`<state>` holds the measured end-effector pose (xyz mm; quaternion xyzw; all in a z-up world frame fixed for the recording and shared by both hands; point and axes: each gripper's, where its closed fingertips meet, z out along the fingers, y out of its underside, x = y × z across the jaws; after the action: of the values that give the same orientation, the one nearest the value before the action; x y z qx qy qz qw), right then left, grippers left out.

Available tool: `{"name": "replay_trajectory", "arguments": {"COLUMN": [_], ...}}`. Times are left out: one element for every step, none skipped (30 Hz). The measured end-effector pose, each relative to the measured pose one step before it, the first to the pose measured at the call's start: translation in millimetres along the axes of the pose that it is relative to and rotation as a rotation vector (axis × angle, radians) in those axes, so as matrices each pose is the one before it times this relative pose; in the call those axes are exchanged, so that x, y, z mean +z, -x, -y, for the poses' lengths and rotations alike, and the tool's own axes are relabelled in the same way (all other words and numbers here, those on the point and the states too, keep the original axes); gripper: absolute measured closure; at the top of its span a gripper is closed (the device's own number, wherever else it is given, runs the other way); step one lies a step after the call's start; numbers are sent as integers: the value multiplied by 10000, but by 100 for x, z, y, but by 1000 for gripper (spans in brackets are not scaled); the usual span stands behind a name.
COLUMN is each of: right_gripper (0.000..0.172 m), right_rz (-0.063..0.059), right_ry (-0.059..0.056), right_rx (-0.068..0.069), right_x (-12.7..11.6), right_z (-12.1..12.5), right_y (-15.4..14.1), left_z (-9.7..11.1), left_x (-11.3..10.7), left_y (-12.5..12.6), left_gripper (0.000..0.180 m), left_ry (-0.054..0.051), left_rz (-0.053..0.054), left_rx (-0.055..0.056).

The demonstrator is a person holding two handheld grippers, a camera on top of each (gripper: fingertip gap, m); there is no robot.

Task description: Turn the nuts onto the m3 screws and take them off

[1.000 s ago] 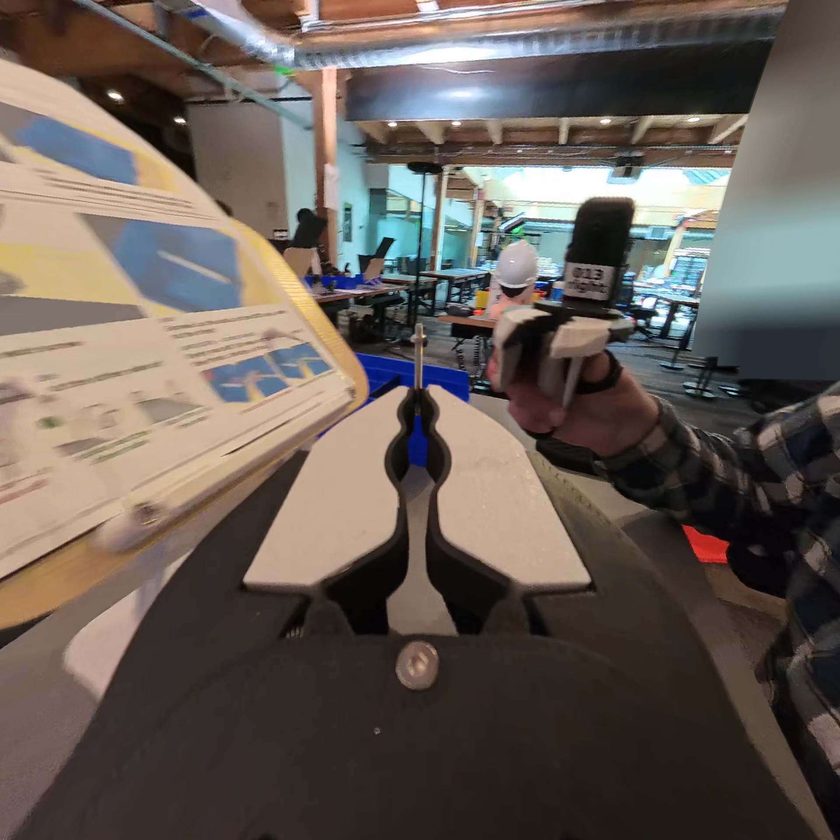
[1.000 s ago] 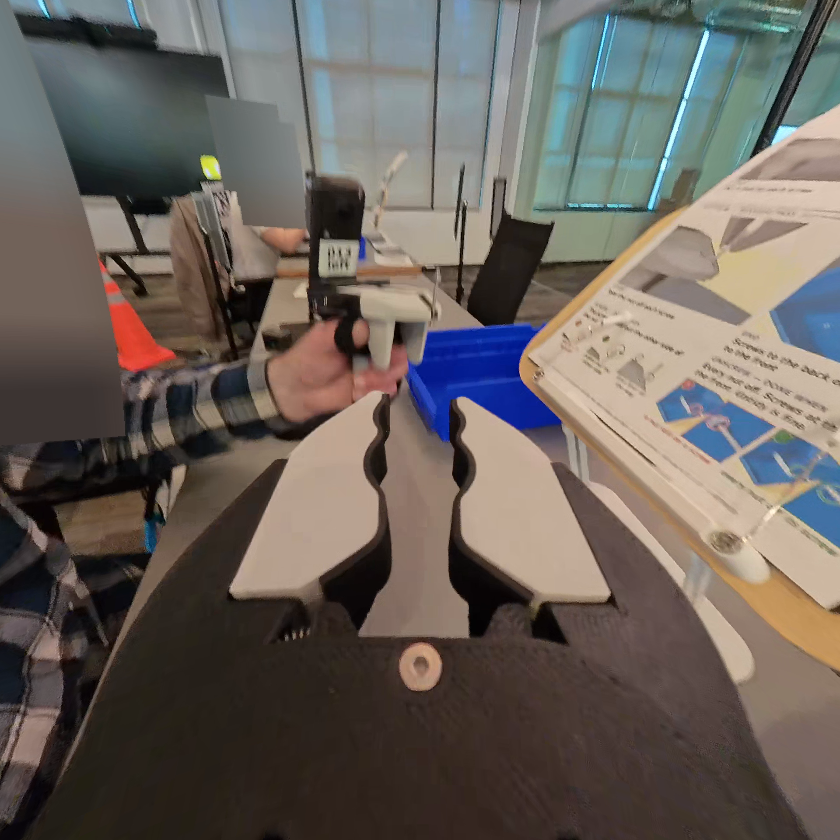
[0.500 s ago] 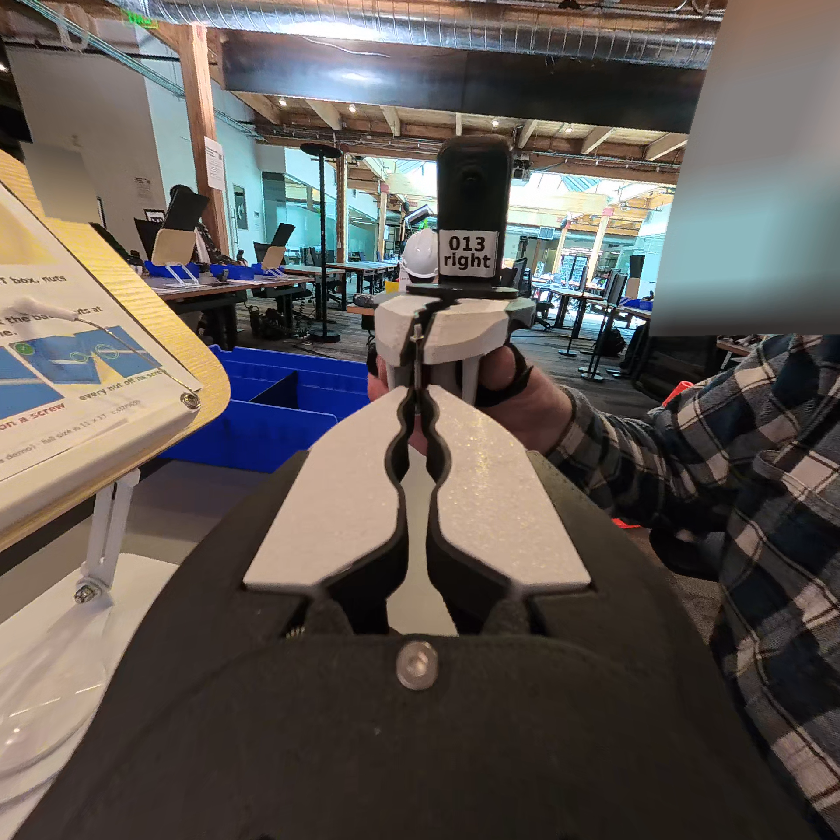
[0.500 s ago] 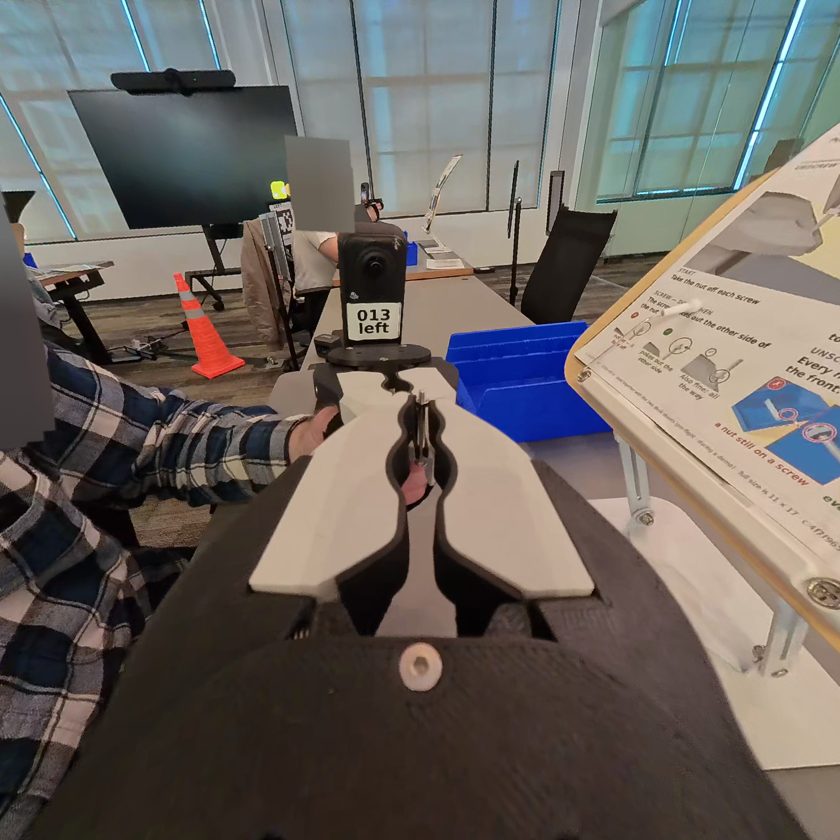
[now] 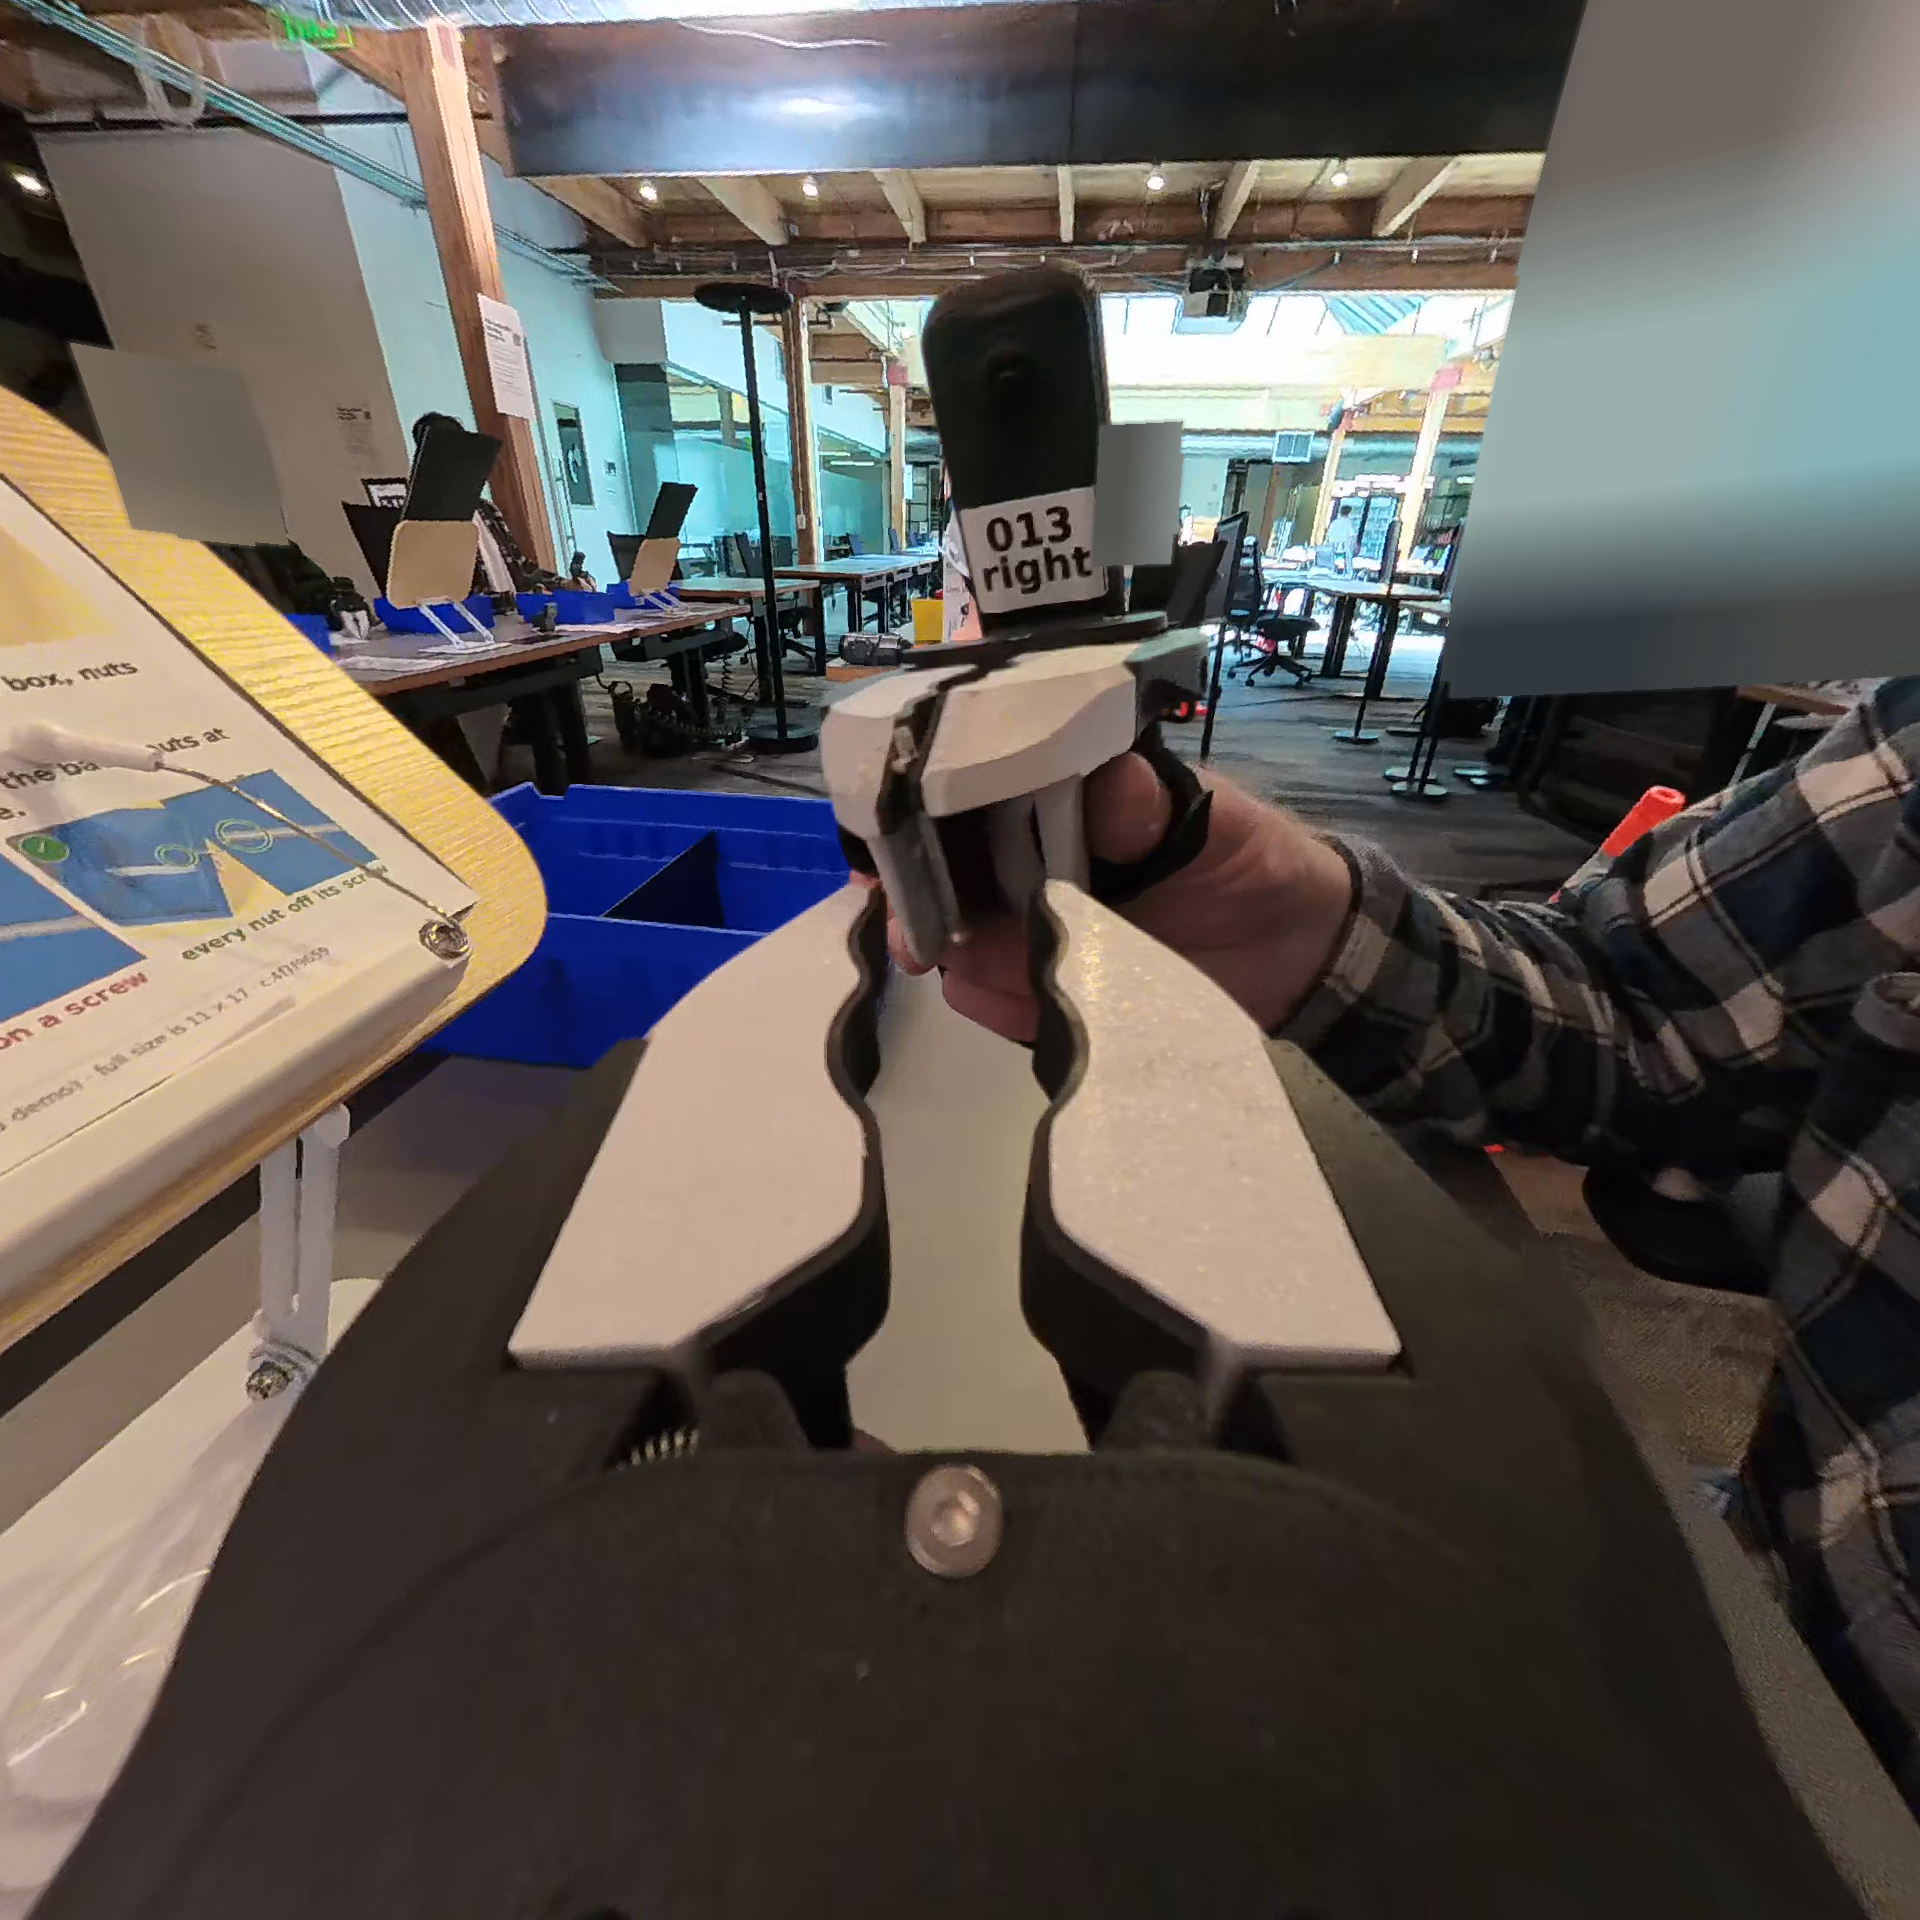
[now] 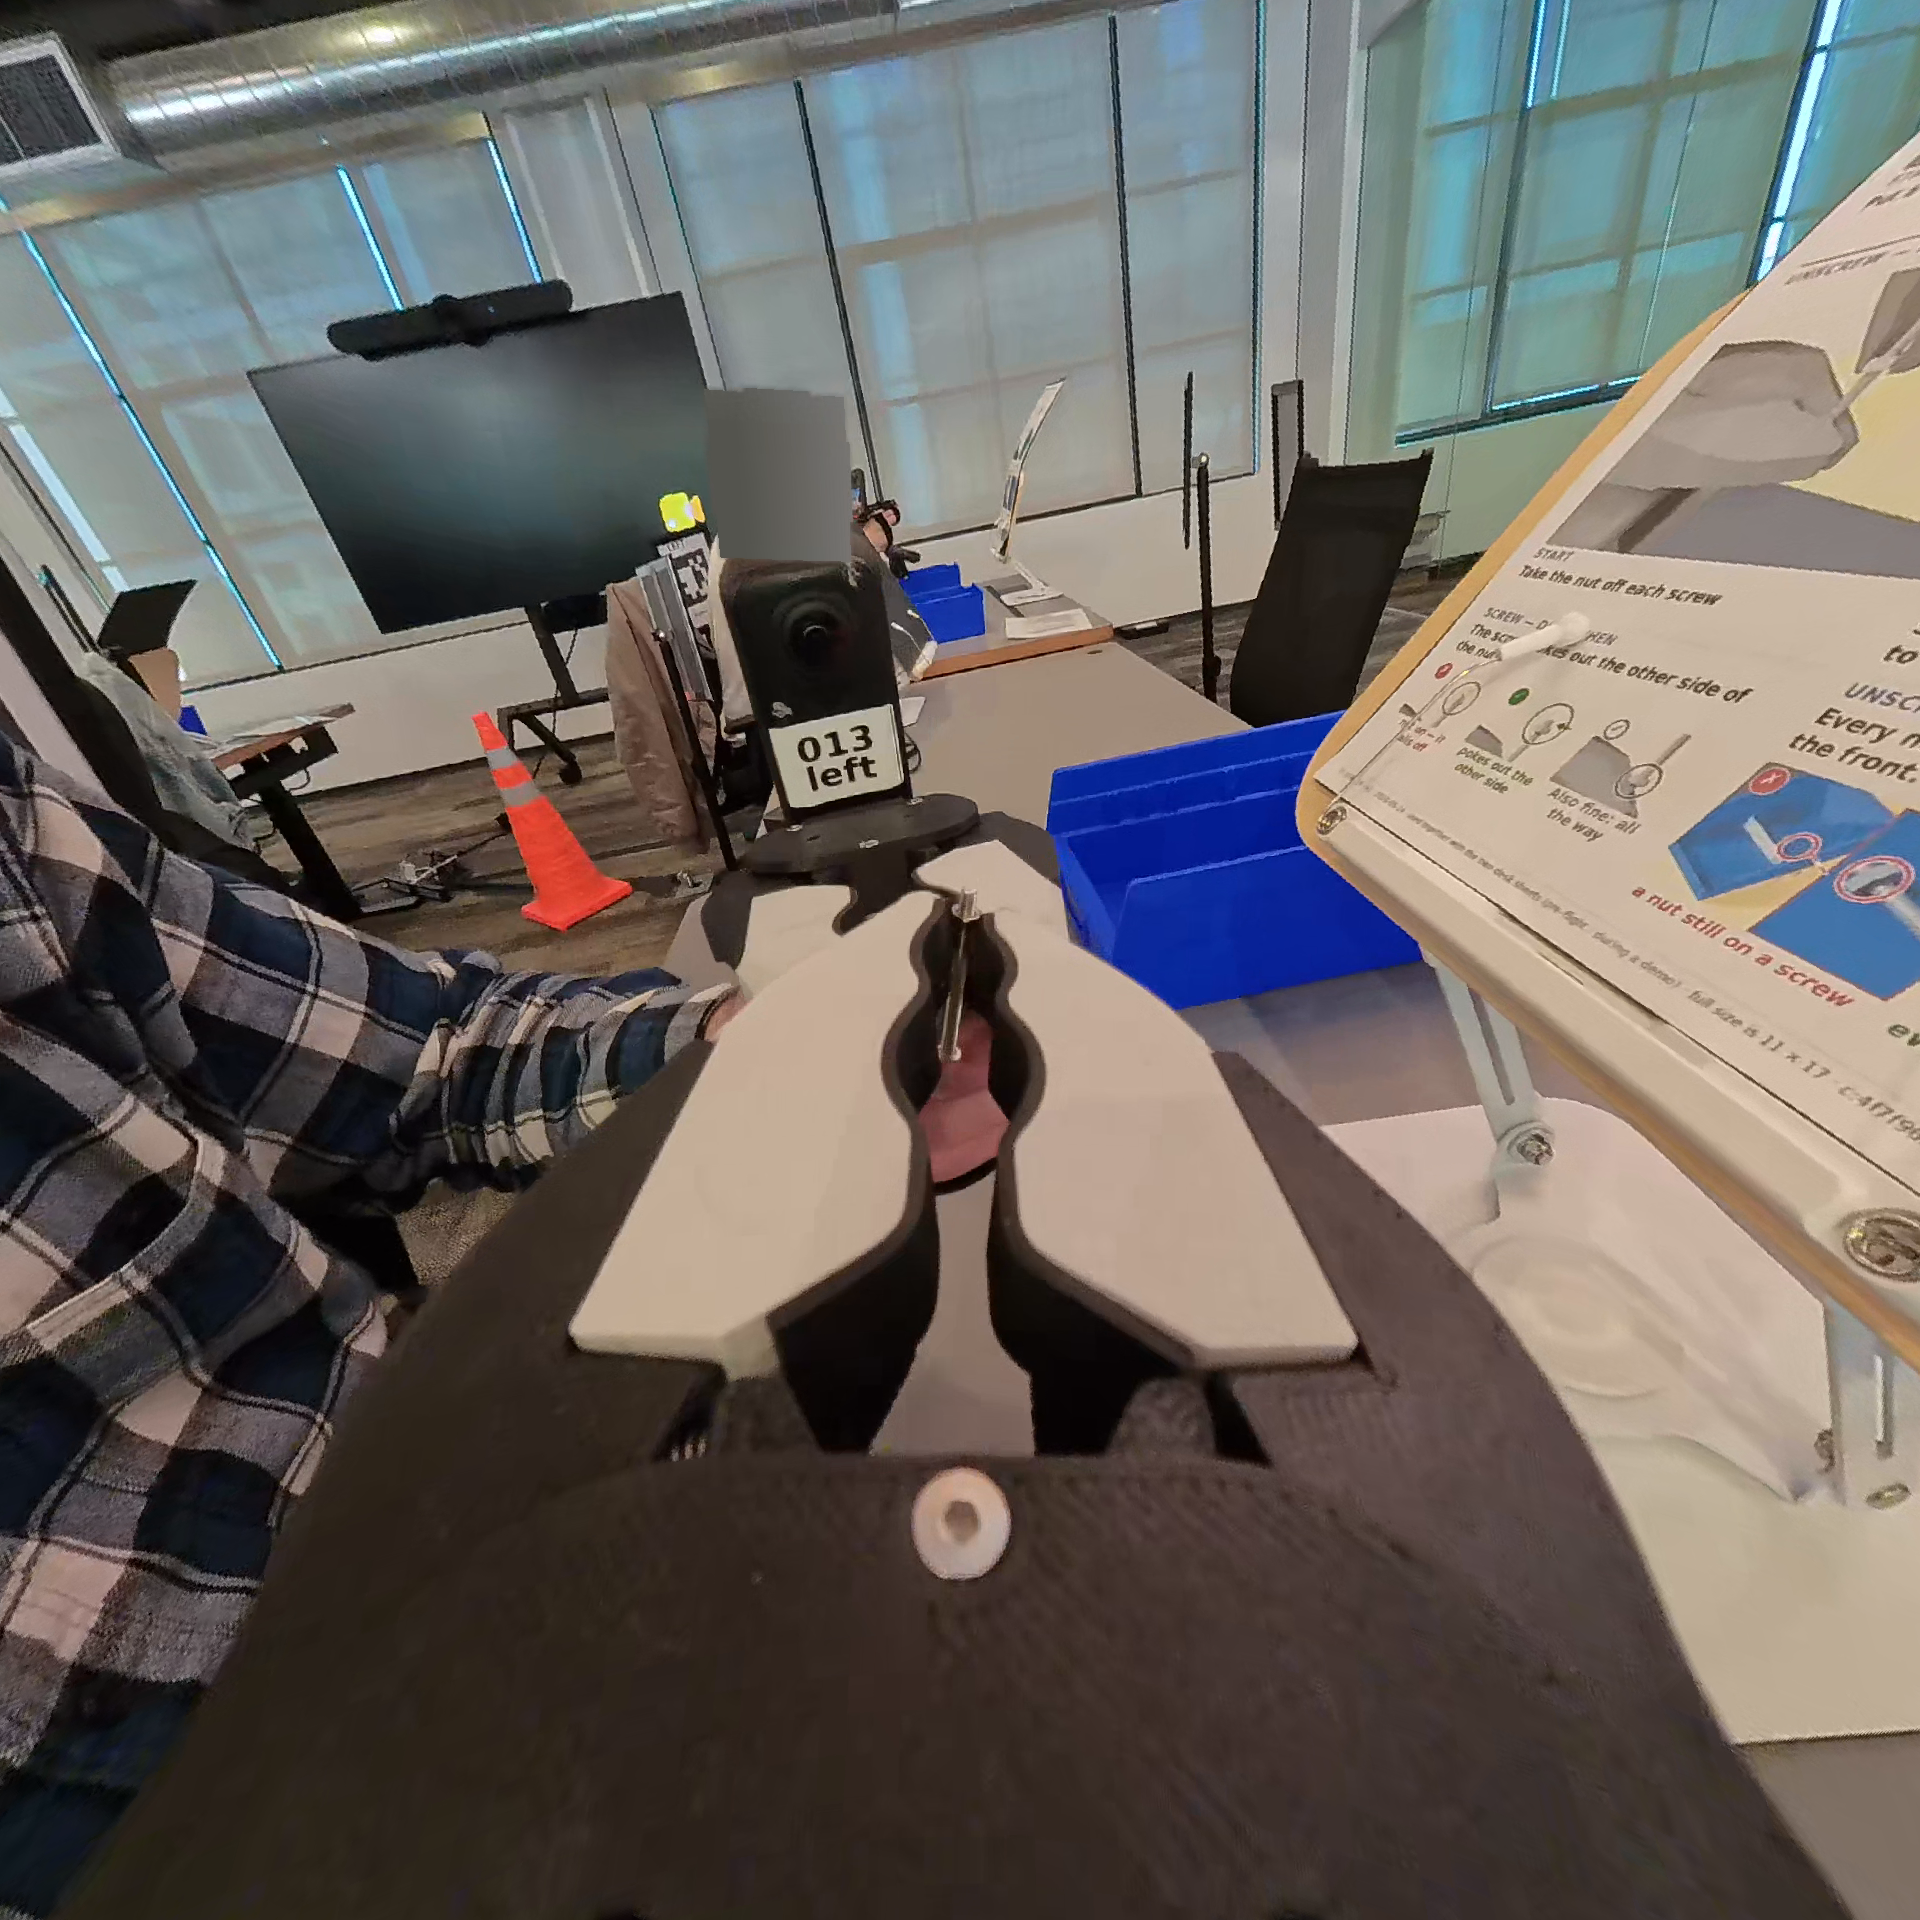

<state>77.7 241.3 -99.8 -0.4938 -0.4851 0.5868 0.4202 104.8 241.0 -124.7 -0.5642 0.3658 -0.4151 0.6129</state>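
Between your right gripper's (image 6: 958,961) fingers a thin metal screw (image 6: 953,987) is pinched, long axis upright. Just beyond, your left gripper's (image 5: 956,940) fingers stand spread, holding nothing.

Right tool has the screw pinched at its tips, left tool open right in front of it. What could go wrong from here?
1. The right tool grips the thin screw only near its head, so it may pivot or slip.
2. The open left tool sits very close, so its fingers may knock the screw.
3. A dropped screw could miss the blue bin, which stands off to the side.
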Motion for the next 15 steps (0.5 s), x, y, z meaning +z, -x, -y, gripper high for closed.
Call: {"name": "replay_trajectory", "arguments": {"right_gripper": [167, 167, 167, 167, 167, 167, 167, 167, 167, 167, 167, 161, 155, 144, 135], "right_rz": [38, 0, -39, -2, 13, -7, -13, -11, -32, -67, -30, -1, -94, -219, -237], "right_ry": [71, 123, 100, 19, -25, -13, -7, -17, -19, -4, -6, -49, -68, -10, 48], "right_rx": [-61, -102, -103, -48, 8, 5, -10, 0, -26, -104, -106, 2, 16, -127, -207], "right_x": [61, 53, 26, -17, -49, -47, -17, -3, -2, 0, -9, -31, -38, -44, 4], "right_z": [-89, -154, -137, -30, 9, -7, -28, -21, -10, 1, 34, 109, 152, 54, -22], "right_y": [133, 110, 43, 65, 51, 21, 25, 12, -33, -49, 3, -36, -213, -353, -336], "left_z": [-46, 23, 17, -18, -40, -27, -37, -9, -52, -25, 30, 47, 9, -24, -11], "left_x": [164, 100, 67, 38, 18, 17, 9, 4, 30, 6, -41, -40, -22, 26, 62], "left_y": [33, -11, -90, 9, 60, 33, 19, 24, 47, 40, 26, 83, 88, -66, -81], "left_gripper": [158, 161, 168, 173, 178, 178, 178, 178, 178, 178, 179, 179, 178, 179, 179], "left_ry": [87, 14, 7, 12, 30, 12, 13, -24, -2, -3, -26, -17, 10, 31, 19], "left_rz": [42, -25, -116, -49, -5, -13, -25, 37, 80, 21, -8, 58, 57, -69, -48], "left_rx": [72, 4, -40, -24, -5, -22, -37, 35, 28, -40, -45, 10, 41, -14, 16]}}
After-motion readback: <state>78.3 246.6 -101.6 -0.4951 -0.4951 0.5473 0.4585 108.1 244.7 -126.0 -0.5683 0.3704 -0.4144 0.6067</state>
